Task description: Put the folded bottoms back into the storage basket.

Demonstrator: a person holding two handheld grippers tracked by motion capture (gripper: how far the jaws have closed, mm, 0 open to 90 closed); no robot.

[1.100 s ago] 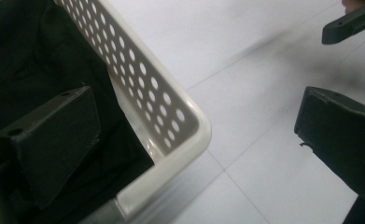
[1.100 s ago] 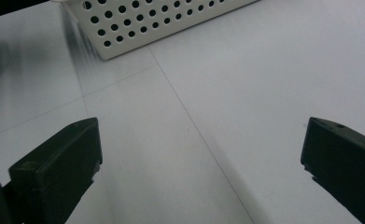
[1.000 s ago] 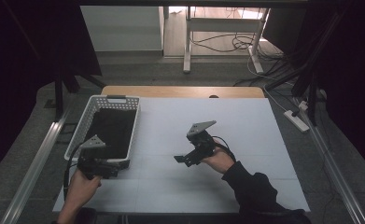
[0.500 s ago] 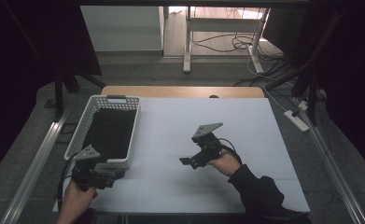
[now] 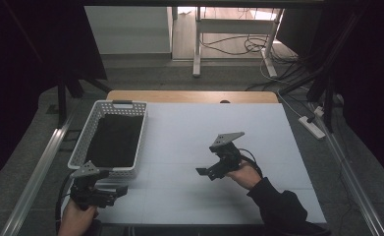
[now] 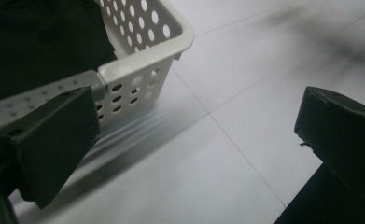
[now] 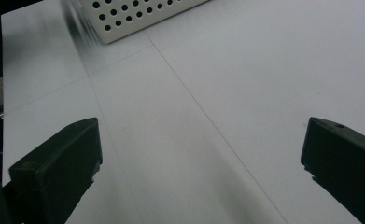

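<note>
White perforated plastic basket (image 5: pixel 109 140) holding dark cloth (image 5: pixel 113 140) sits at ten o'clock; left gripper (image 5: pixel 112 191), jaws apart like the right gripper (image 5: pixel 205 171), could knock its corner.

We note a white basket (image 5: pixel 112 138), its walls pierced by rows of round holes, with a black lining or cloth inside. The bench (image 5: pixel 189 137) top is plain white, crossed by thin grey seam lines; a pale wood strip edges its far side. Both the left hand-held gripper (image 5: pixel 112 191) and the right hand-held gripper (image 5: pixel 205 172) are black, each topped by a grey plate. The sleeve (image 5: pixel 278 209) is dark.
</note>
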